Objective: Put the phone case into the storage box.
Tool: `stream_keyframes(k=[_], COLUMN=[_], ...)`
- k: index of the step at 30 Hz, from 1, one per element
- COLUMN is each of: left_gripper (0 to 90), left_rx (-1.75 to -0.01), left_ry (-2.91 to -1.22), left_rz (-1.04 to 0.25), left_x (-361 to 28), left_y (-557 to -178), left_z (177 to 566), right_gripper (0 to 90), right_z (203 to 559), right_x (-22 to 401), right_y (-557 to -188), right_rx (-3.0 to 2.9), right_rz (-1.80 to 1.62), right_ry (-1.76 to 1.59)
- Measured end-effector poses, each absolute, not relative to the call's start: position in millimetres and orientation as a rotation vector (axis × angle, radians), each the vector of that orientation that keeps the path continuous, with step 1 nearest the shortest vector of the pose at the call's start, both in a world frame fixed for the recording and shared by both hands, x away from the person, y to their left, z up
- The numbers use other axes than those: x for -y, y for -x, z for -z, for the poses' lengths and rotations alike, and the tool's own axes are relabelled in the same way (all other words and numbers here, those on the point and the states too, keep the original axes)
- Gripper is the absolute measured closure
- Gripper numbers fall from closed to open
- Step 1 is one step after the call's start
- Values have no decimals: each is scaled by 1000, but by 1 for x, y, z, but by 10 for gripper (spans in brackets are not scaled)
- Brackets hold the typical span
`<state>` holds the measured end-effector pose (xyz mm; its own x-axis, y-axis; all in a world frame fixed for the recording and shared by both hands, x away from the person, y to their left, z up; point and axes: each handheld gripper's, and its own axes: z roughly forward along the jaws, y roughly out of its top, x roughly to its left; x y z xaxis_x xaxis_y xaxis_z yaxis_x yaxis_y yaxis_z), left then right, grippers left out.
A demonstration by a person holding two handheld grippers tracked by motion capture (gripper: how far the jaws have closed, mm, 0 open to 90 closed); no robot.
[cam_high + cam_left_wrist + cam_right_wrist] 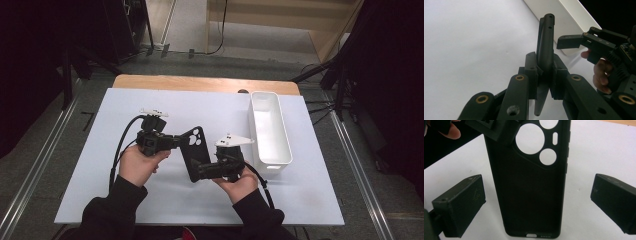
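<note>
A black phone case (196, 150) with round camera cut-outs is held up above the white mat. My left gripper (545, 68) is shut on the case's edge near its camera end, and the case (545, 42) stands on edge between the pads. In the high view the left gripper (185, 140) reaches in from the left. My right gripper (537, 195) is open, its jaws wide on either side of the case (529, 195) without touching it. From the lower right the right gripper (195, 172) comes up at the case's bottom end.
A long white bin (270, 129) lies on the right part of the mat, close to the right hand. The white mat (125, 105) covers a wooden table (200, 82). Dark stands and cables surround the table.
</note>
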<state>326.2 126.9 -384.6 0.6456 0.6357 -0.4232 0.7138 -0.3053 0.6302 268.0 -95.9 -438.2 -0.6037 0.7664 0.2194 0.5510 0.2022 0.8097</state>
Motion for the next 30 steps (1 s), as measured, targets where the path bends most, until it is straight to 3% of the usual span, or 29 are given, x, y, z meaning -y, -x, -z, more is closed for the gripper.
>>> stream_keyframes(k=[17, 18, 25, 27, 30], left_gripper=[784, 784, 783, 783, 781], left_rx=[-1021, -1017, -1008, -1011, -997], left_ry=[-2034, -2031, -2022, -2016, -2019], left_rz=[185, 185, 180, 176, 173], left_x=[-113, -111, -109, -107, -108], left_y=[-321, -321, -318, -317, -316], left_z=[388, 388, 387, 386, 385], right_gripper=[0, 42, 48, 101, 110], right_z=[437, 437, 435, 434, 434], right_x=[84, 83, 84, 84, 85], right_y=[-268, -269, -270, -269, -268], right_rx=[-2212, -2189, -2172, -2165, -2167], right_rz=[-1343, -1334, -1355, -1352, -1347], right_ry=[-1266, -1277, -1284, -1278, -1241])
